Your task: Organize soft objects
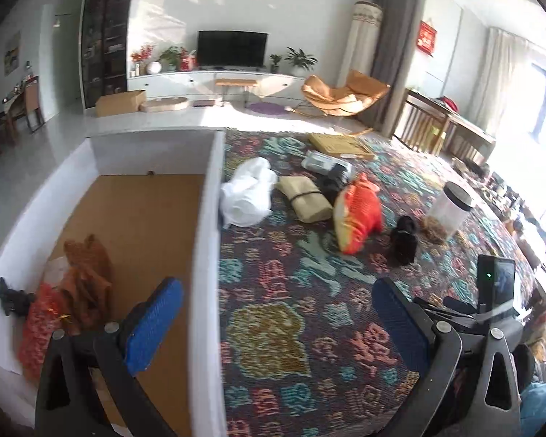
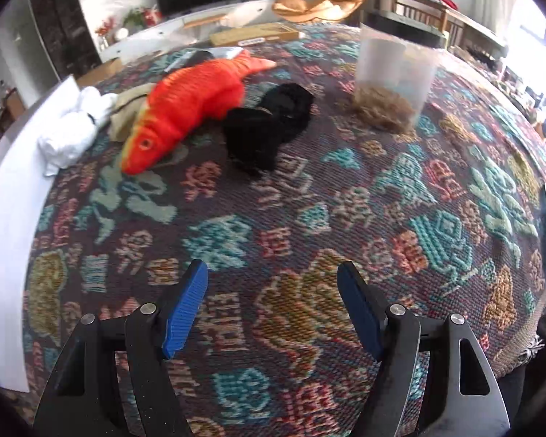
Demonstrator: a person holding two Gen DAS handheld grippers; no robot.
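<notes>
An orange plush fish (image 2: 196, 105) (image 1: 356, 213) lies on the patterned cloth. A black soft bundle (image 2: 269, 127) (image 1: 404, 236) lies beside it. A white cloth (image 2: 76, 127) (image 1: 247, 193) and a tan folded pouch (image 1: 304, 198) (image 2: 127, 113) lie near the white box's wall. The white box (image 1: 211, 218) holds an orange mesh bag (image 1: 40, 327), a brown cloth (image 1: 87, 276) and a small black item (image 1: 12, 296). My left gripper (image 1: 273, 324) is open and empty, straddling the box wall. My right gripper (image 2: 273, 309) is open and empty above the cloth, well short of the fish.
A translucent plastic tub (image 2: 393, 69) (image 1: 451, 207) stands over a tuft of brown fibre (image 2: 382, 113). A flat cardboard box (image 2: 254, 34) (image 1: 340, 144) and grey packets (image 1: 324, 164) lie at the far side. The other gripper's body (image 1: 495, 291) shows at right.
</notes>
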